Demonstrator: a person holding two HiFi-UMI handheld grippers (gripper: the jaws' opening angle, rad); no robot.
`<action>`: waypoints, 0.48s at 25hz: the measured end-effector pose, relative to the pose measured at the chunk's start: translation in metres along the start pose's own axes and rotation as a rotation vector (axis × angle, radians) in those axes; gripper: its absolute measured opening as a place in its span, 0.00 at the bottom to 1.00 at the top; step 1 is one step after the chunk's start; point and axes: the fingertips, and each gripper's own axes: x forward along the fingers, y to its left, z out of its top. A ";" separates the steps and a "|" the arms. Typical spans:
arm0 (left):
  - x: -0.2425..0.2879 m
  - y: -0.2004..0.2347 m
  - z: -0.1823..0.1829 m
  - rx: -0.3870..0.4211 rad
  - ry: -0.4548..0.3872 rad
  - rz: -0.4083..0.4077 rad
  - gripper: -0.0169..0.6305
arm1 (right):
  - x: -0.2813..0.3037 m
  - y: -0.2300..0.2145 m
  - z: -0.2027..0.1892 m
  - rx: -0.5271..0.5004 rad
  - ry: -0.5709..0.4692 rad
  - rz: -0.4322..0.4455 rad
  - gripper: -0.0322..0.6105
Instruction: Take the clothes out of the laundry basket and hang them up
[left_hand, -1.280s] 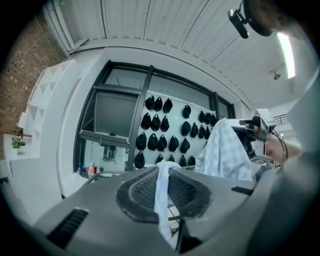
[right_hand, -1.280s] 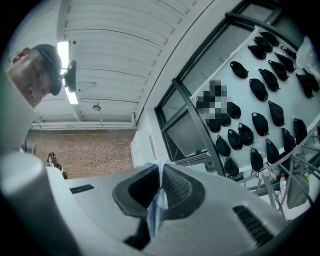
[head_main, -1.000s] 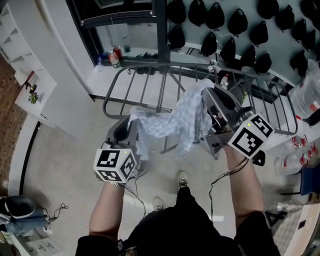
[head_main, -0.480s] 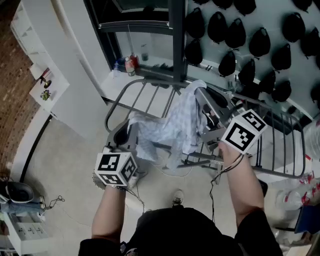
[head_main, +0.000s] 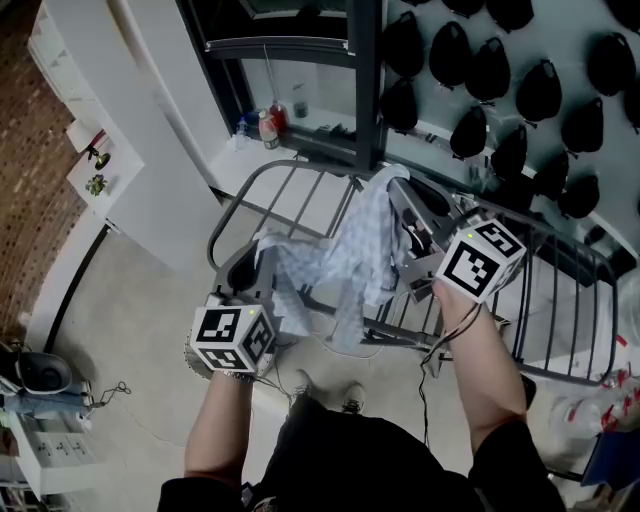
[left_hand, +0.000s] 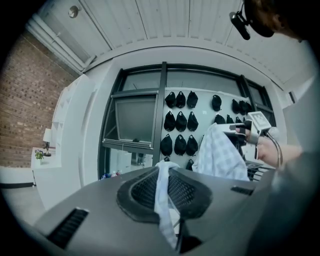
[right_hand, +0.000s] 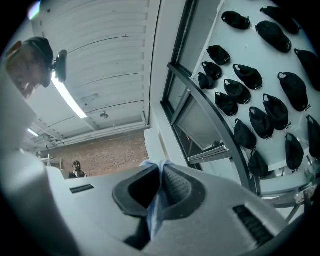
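The cloth (head_main: 335, 262) spans between left gripper (head_main: 250, 264) and right gripper (head_main: 400, 195), over the drying rack (head_main: 222, 215), bottles (head_main: 268, 126) behind.

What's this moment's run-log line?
left claw: shut on checked cloth | right claw: shut on checked cloth | position: over drying rack | hung: no

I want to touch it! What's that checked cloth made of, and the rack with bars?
The cloth looks like thin woven fabric, maybe cotton: it has pale blue checks, soft folds and droops limply. The rack looks like painted or coated metal tubing: its bent grey bars are smooth and slightly shiny.
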 end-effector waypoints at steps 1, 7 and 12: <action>0.004 0.001 -0.002 0.000 0.004 -0.001 0.06 | 0.003 -0.005 -0.003 0.002 0.003 -0.004 0.07; 0.043 0.014 -0.014 -0.013 0.024 -0.033 0.06 | 0.025 -0.039 -0.026 0.007 0.041 -0.053 0.07; 0.084 0.035 -0.026 -0.036 0.054 -0.081 0.06 | 0.051 -0.068 -0.050 0.015 0.082 -0.115 0.07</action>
